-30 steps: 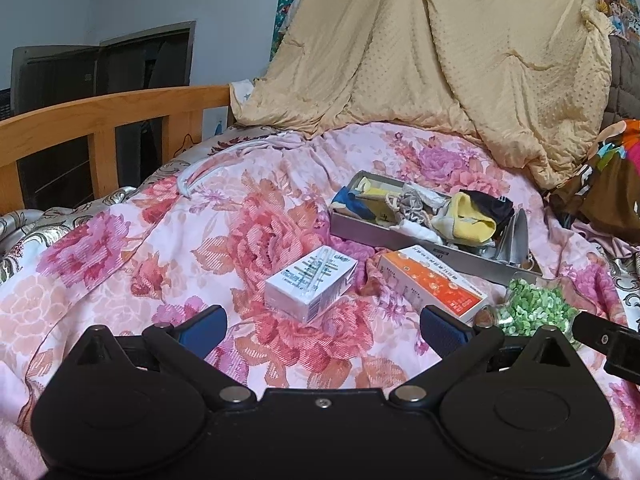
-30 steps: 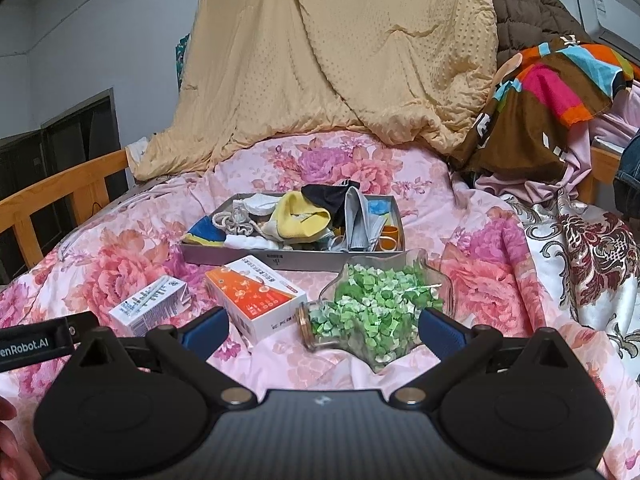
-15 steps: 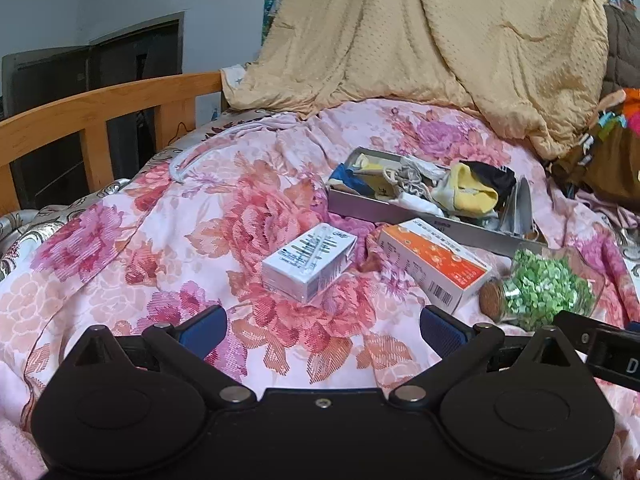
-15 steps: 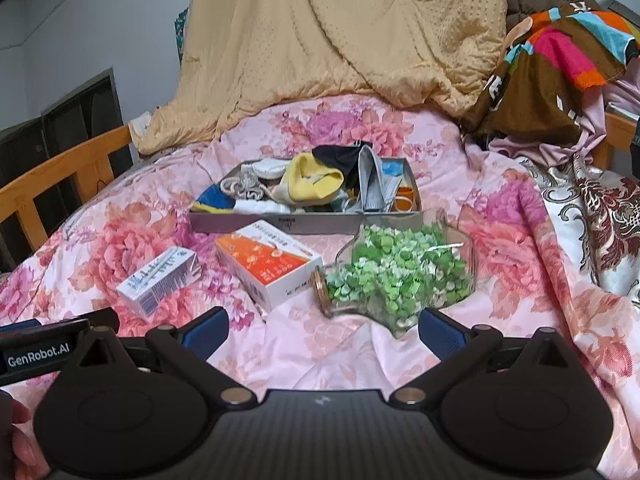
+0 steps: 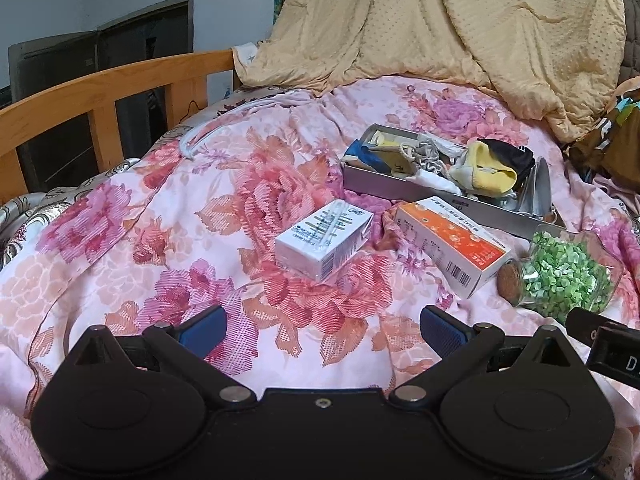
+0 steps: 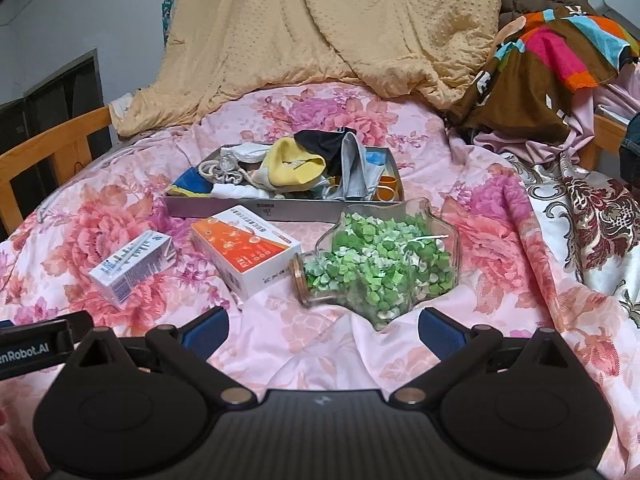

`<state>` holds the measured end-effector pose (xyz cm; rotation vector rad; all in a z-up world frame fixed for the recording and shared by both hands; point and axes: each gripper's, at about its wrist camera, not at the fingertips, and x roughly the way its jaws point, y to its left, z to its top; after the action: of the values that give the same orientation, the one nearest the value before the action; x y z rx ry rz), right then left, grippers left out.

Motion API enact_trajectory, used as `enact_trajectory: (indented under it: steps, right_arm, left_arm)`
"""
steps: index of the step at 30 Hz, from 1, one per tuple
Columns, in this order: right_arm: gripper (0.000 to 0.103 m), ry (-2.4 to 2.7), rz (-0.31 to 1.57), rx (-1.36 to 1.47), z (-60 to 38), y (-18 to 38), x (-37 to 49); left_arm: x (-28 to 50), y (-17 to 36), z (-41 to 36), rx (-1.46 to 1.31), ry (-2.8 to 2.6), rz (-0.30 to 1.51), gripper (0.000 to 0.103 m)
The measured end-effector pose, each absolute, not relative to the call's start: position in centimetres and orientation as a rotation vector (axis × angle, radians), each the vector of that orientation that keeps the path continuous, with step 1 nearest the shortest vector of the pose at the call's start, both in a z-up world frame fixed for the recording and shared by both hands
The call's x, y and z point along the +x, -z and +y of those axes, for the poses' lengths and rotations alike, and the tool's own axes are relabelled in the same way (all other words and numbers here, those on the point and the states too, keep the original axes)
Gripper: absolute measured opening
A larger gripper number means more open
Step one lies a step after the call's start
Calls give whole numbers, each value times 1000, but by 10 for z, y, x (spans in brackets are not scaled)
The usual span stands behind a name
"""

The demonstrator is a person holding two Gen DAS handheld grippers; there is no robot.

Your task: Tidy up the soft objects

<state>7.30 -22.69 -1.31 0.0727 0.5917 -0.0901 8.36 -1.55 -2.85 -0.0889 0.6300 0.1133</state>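
Observation:
A grey metal tray [image 6: 224, 210] lies on the floral bedspread, filled with soft items: a yellow cloth [image 6: 290, 166], a black cloth [image 6: 322, 140], grey fabric [image 6: 356, 176] and a rope bundle [image 6: 220, 170]. It also shows in the left wrist view [image 5: 384, 186]. My left gripper [image 5: 322, 326] is open and empty, low over the bedspread in front of a white carton [image 5: 324, 240]. My right gripper [image 6: 322, 326] is open and empty, just in front of a glass jar of green pieces [image 6: 380, 264].
An orange-and-white box [image 6: 244, 250] lies between the white carton [image 6: 130, 266] and the jar. A tan quilt [image 6: 328, 24] is heaped behind the tray, colourful clothes [image 6: 556, 64] at right. A wooden bed rail [image 5: 100, 96] runs along the left.
Both grippers have tilted down and moved in a little; the tray, boxes and jar sit lower and larger in view. Nothing was grasped or moved.

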Motion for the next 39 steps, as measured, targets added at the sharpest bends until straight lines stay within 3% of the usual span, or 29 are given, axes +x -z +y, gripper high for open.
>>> enact_trajectory:
  steps: [39]
  right_arm:
    - [103,129,580,37,-228,15,75]
  left_arm:
    - [85,28,-17,-83,-114,612,102]
